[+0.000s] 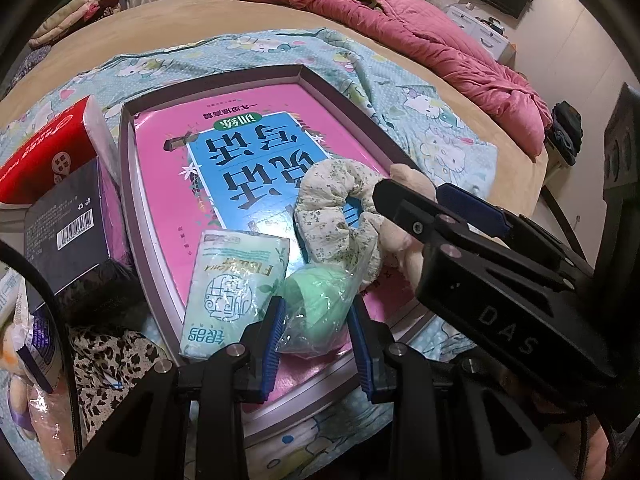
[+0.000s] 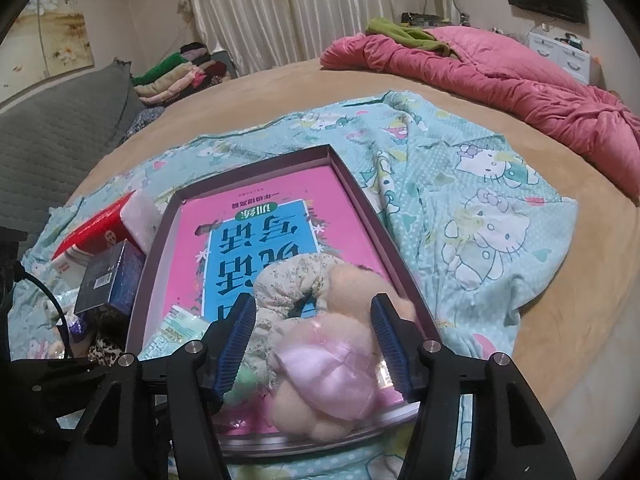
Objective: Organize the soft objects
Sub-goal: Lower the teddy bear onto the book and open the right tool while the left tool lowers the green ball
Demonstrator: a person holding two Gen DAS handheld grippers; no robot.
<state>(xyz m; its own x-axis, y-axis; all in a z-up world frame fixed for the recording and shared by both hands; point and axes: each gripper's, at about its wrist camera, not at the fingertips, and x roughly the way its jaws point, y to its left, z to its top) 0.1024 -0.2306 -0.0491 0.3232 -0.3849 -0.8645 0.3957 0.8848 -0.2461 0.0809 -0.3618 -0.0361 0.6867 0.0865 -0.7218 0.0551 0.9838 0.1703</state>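
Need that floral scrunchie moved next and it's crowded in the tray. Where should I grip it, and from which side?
Grip the floral scrunchie on its far arc, the part lying over the blue book cover, coming from above. That side looks clear, while the near side abuts the plush toy and the green bagged item. One finger probably fits into its centre hole.

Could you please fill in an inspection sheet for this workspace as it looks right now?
Surface: bed with Hello Kitty sheet; shallow tray holding pink book.
Job's things: floral scrunchie, plush toy, bagged green item, tissue pack, all in the tray.
Clutter: red tissue box, dark box, leopard cloth beside the tray.
Grippers: left hand-held gripper open around bagged item; right hand-held gripper open around plush.
Cables: black cable.
Surroundings: pink quilt, curtains, folded clothes.
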